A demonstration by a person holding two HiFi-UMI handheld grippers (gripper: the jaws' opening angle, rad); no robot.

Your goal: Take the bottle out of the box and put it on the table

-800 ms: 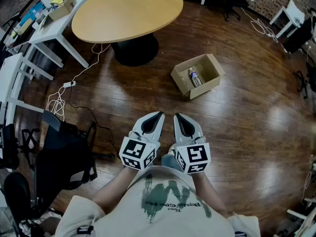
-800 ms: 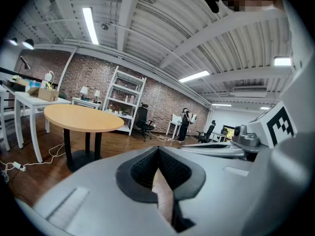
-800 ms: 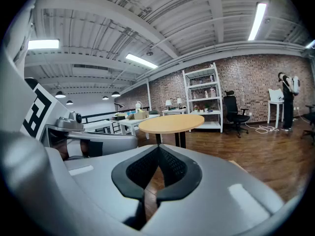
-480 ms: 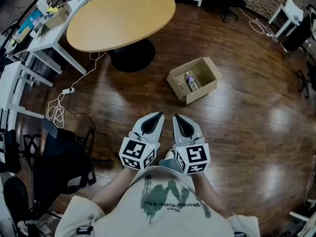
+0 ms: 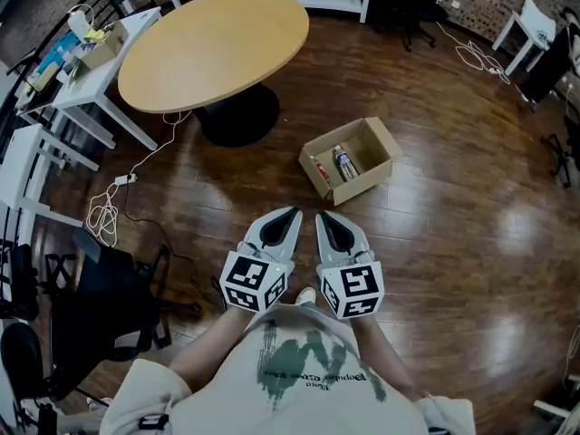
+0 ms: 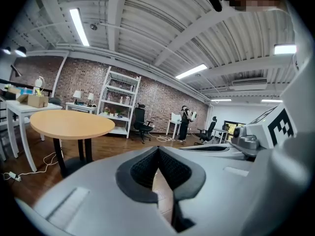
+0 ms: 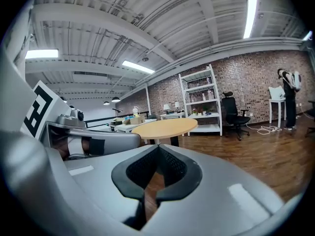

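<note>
My left gripper [image 5: 290, 214] and right gripper [image 5: 323, 217] are both closed and empty; the bottle [image 5: 343, 162] lies in the box [image 5: 362, 185] on the floor [image 5: 453, 243], well ahead; I should step closer, open my right jaws wide, then take the bottle across its middle.

Both hand-held grippers [image 5: 295, 210] [image 5: 320, 215] closed, empty

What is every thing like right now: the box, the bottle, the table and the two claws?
Box: open on top, sitting on the floor.
Bottle: lying on its side inside the box.
Round table: standing upright, bottle not on it yet.
Left claw: shut, holding nothing.
Right claw: shut, holding nothing.
</note>
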